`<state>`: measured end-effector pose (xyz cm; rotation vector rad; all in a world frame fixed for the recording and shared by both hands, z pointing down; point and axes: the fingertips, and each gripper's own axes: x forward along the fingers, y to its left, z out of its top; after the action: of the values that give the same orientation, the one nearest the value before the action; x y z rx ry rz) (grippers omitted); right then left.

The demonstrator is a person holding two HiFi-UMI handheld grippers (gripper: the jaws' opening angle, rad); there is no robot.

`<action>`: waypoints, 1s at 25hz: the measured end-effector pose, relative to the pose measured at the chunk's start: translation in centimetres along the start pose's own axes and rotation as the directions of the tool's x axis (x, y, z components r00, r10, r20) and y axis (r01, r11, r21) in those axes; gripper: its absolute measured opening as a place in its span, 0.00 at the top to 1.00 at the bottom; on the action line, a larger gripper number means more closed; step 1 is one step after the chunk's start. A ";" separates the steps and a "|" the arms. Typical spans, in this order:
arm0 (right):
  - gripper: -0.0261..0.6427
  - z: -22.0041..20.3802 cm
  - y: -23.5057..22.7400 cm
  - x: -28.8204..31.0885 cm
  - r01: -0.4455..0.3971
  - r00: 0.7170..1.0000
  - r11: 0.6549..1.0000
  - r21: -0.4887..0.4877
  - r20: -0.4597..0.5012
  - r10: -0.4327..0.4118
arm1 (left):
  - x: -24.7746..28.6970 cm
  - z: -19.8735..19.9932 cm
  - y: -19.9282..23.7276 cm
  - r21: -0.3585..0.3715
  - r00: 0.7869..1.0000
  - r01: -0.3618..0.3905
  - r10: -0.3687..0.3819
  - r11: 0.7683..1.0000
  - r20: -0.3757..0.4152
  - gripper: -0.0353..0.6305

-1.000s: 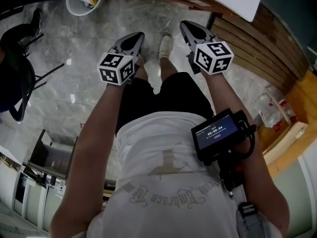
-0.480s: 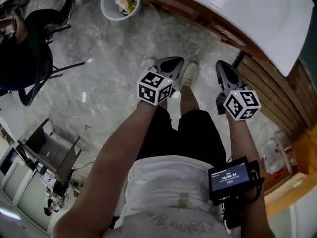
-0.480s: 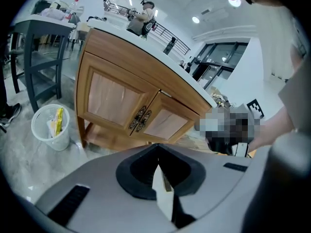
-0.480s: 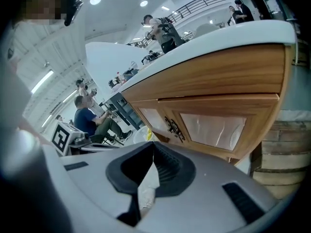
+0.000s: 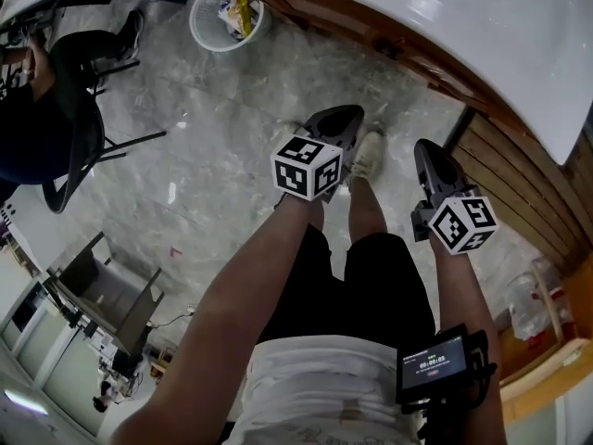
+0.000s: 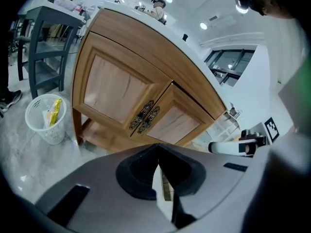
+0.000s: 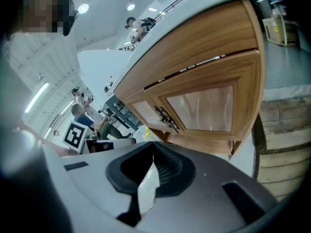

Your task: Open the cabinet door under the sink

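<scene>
The wooden sink cabinet stands ahead of me under a white countertop. Its two doors are closed: the left door and the right door. Ornate dark metal handles meet at the seam, also seen as handles in the right gripper view. My left gripper and right gripper hang side by side over the floor, short of the cabinet and touching nothing. Both are shut and empty, the left gripper and the right gripper alike.
A white waste basket with rubbish stands on the marble floor left of the cabinet. A black chair with a seated person is at far left. Plastic bottles and wooden slats are at the right.
Both grippers have sunk lower and drawn nearer the cabinet. The countertop and waste basket fill more of the head view. The jaws stayed shut.
</scene>
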<state>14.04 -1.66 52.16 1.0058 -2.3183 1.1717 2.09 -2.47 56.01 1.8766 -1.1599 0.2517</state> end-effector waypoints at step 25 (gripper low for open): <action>0.94 -1.8 -5.3 -0.9 0.016 0.999 0.984 0.177 0.039 -0.023 | 10.0 6.1 4.8 -0.037 1.000 -0.025 0.025 0.999 0.018 0.76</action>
<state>18.55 -1.97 55.61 1.1206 -2.2613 1.3806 2.09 -14.09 60.92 1.8369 -1.1932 0.2266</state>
